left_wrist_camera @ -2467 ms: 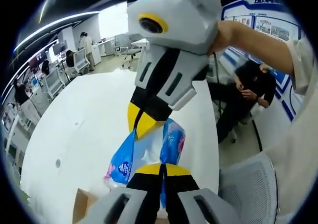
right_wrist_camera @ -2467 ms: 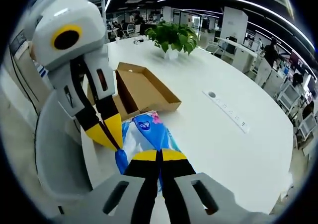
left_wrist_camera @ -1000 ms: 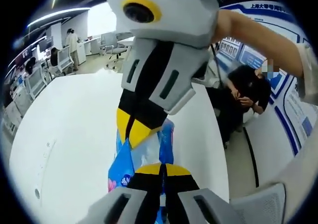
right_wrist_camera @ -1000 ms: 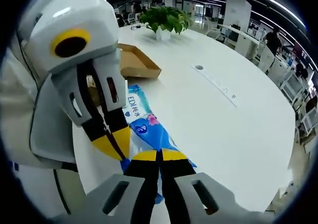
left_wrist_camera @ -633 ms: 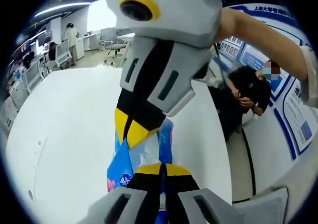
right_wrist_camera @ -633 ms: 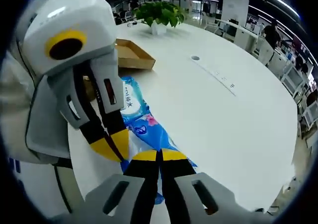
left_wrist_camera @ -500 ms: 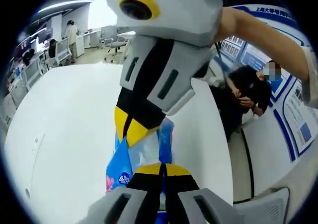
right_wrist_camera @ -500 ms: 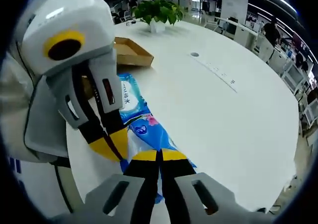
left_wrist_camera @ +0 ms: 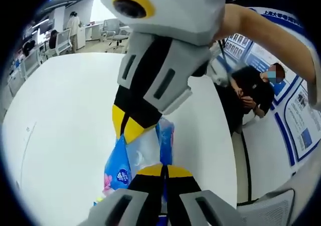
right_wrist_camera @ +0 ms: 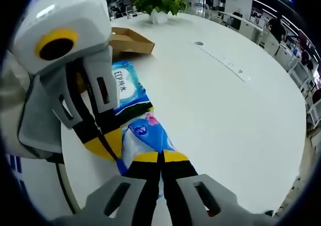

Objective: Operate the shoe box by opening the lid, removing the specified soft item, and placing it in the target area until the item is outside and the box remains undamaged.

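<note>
Hanging pinched between both hand-held grippers: tissue pack (right_wrist_camera: 143, 136)

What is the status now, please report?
Left gripper and right gripper both shut on the blue soft pack. Pack is out of the shoe box, over the white table. Nothing in the way.

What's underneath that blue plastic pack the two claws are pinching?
Under the blue pack lies the white table. Whether it rests on it or hangs just above is hidden by both grippers.
</note>
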{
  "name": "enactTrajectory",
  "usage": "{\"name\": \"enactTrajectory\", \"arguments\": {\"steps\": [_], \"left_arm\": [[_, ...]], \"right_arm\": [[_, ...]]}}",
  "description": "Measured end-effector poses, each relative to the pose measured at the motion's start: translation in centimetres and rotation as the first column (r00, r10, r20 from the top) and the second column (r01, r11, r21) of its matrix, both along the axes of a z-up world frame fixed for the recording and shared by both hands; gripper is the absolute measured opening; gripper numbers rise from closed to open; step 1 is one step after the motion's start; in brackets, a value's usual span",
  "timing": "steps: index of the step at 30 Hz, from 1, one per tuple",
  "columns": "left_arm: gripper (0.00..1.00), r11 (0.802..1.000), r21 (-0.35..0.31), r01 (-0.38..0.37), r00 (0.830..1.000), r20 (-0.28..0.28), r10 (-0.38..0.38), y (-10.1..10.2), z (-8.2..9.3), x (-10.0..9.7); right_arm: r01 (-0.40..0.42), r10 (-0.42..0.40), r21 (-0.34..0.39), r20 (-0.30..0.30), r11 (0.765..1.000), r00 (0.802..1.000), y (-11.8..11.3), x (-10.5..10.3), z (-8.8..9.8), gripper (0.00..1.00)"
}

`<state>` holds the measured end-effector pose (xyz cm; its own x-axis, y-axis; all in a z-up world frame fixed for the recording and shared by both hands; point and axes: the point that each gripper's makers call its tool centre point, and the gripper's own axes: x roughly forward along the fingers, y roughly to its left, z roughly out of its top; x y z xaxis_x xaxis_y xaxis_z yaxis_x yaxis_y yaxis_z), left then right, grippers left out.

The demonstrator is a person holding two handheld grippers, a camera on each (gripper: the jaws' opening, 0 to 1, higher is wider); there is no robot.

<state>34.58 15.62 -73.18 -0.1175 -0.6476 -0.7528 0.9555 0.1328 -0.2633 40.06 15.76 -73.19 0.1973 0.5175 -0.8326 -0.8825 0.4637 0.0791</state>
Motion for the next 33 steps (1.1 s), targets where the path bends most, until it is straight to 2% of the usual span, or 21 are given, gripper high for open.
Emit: {"name": "enactTrajectory", "arguments": {"steps": [13,17,27,33], "left_arm": [[0.00,1.000,0.014,0.001,1.000,-0.001,-0.001,-0.1,0.0,-0.5],[0.00,1.000,0.013,0.003,1.000,0.020,-0.003,0.0,0.2,-0.4],[0.11,1.000,-0.026,0.001,0.999,0.039,0.000,-0.2,2.0,-0.7],[0.18,1.000,-0.025,0.011,0.998,0.060,-0.009,0.6,3.1,-1.2]], "right_arm": [[0.000,0.001,-0.032,0.024,0.999,1.000,-0.4,0.1,-0.2,0.00],[0.003,-0.002,-0.036,0.040,0.999,0.999,-0.4,0.2,0.0,0.04],[0.006,-0.003,-0.038,0.063,0.999,0.998,-0.3,-0.2,1.2,0.14],[0.029,-0.025,-0.037,0.090,0.999,0.996,-0.5,-0.5,2.3,0.22]]}}
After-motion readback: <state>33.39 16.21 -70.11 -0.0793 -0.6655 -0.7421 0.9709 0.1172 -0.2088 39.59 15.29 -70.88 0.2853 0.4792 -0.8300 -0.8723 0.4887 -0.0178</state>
